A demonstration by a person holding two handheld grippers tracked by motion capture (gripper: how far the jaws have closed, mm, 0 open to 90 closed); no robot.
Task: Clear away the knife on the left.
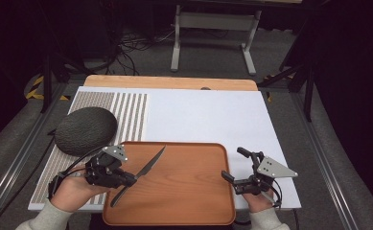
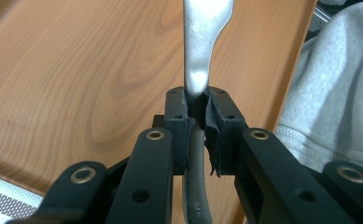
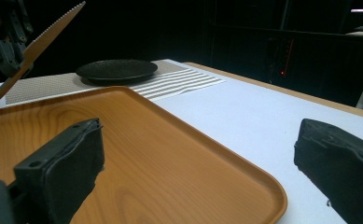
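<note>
My left gripper [image 1: 130, 180] is shut on a metal table knife [image 1: 151, 164], pinching it where the blade meets the handle. The knife hangs slantwise over the left part of a wooden tray [image 1: 193, 196], blade pointing away and to the right. In the left gripper view the pads [image 2: 216, 126] clamp the knife [image 2: 200, 46] above the tray [image 2: 76, 84]. My right gripper [image 1: 232, 164] stands open at the tray's right edge with nothing between its jaws. The right gripper view looks past its own jaws [image 3: 200, 163] across the tray [image 3: 170, 154] to the raised knife [image 3: 44, 39].
A dark round plate [image 1: 86, 129] rests on a striped mat [image 1: 131, 115] at the left of the white tabletop [image 1: 208, 115]. Table legs and cables lie on the floor beyond. A person's grey clothing [image 2: 338, 93] is beside the tray's near edge.
</note>
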